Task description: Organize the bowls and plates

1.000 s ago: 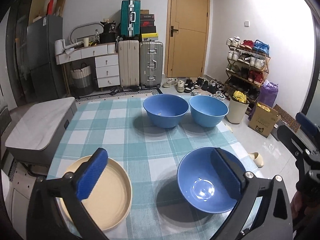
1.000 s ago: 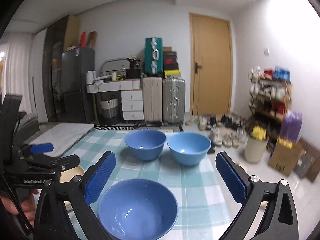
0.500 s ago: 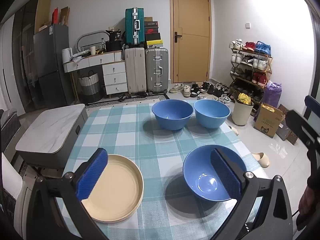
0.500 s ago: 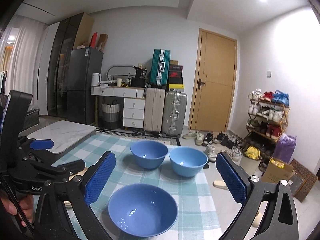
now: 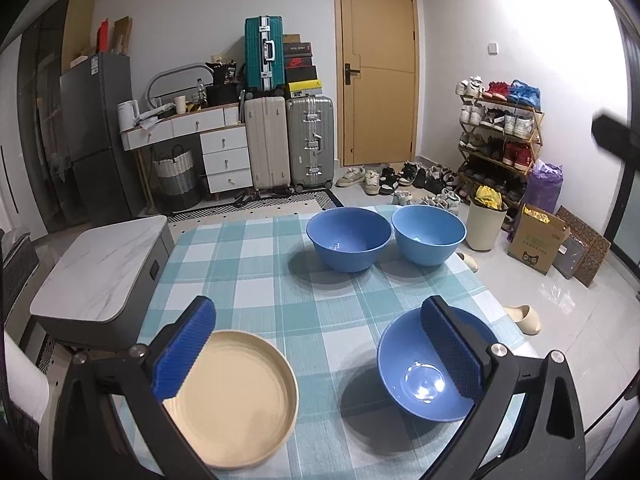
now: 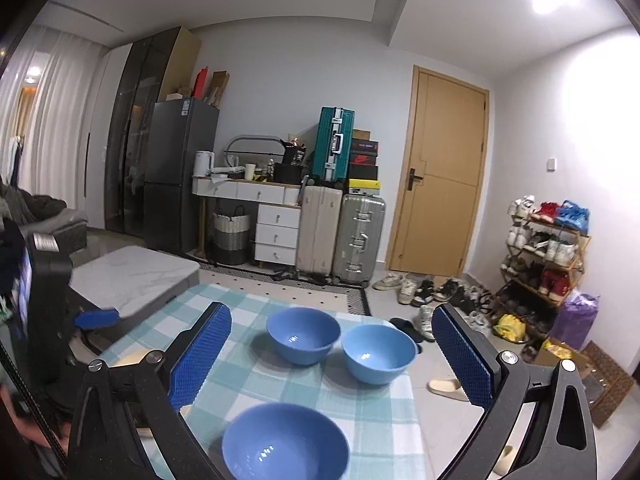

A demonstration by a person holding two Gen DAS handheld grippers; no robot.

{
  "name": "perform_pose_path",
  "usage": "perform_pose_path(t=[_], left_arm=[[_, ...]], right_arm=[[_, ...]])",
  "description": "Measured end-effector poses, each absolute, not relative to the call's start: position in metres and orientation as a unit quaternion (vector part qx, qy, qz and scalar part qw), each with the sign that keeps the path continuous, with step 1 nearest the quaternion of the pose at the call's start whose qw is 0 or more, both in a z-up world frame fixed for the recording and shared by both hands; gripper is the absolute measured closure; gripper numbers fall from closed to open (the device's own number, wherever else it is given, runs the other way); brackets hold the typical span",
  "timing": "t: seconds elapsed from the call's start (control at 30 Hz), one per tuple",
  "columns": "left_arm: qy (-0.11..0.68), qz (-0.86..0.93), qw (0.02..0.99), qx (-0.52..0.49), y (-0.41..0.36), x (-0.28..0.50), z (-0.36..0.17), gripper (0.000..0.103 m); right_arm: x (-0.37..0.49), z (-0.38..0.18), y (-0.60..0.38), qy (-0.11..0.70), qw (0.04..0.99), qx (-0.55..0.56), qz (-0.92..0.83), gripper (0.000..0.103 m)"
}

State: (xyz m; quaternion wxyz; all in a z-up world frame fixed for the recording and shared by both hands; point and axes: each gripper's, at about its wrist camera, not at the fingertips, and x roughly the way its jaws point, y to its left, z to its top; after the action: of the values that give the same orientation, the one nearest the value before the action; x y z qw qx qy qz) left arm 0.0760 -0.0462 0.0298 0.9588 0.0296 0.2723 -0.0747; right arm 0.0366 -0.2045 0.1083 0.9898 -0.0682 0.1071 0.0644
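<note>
A beige plate (image 5: 236, 396) lies at the near left of the checked table (image 5: 256, 264). A blue bowl (image 5: 420, 376) stands at the near right, also in the right wrist view (image 6: 284, 446). Two more blue bowls stand side by side at the far edge: a darker one (image 5: 348, 236) (image 6: 303, 334) and a lighter one (image 5: 429, 233) (image 6: 379, 352). My left gripper (image 5: 320, 344) is open and empty, held above the near table between plate and bowl. My right gripper (image 6: 332, 356) is open and empty, raised well above the table.
A marble-topped side table (image 5: 100, 268) stands left of the table. Suitcases (image 5: 288, 144), a drawer unit, a fridge and a door line the back wall. A shoe rack (image 5: 500, 136), a bin, a box and slippers are on the floor at the right.
Both grippers have risen and drawn back from the table, the right one most; its view now tilts up toward the ceiling. The plate and bowls have not moved.
</note>
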Motion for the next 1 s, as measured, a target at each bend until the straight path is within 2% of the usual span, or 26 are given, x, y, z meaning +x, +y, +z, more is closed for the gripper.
perform_pose_path(t=[0.27, 0.57, 0.73, 1.0], left_arm=[[0.301, -0.078, 0.95, 0.044, -0.046, 0.143, 0.038, 0.0], [0.349, -0.101, 0.931, 0.019, -0.041, 0.25, 0.029, 0.0], [0.39, -0.11, 0.914, 0.002, -0.049, 0.307, 0.002, 0.0], [0.448, -0.099, 0.889, -0.003, -0.059, 0.375, -0.044, 0.001]], right_arm=[[0.114, 0.141, -0.213, 0.127, 0.988, -0.045, 0.079, 0.001], [0.237, 0.155, -0.235, 0.191, 0.978, -0.004, 0.088, 0.001], [0.303, 0.131, -0.236, 0.253, 0.962, 0.002, 0.106, 0.001], [0.379, 0.047, -0.236, 0.342, 0.93, 0.01, 0.13, 0.001]])
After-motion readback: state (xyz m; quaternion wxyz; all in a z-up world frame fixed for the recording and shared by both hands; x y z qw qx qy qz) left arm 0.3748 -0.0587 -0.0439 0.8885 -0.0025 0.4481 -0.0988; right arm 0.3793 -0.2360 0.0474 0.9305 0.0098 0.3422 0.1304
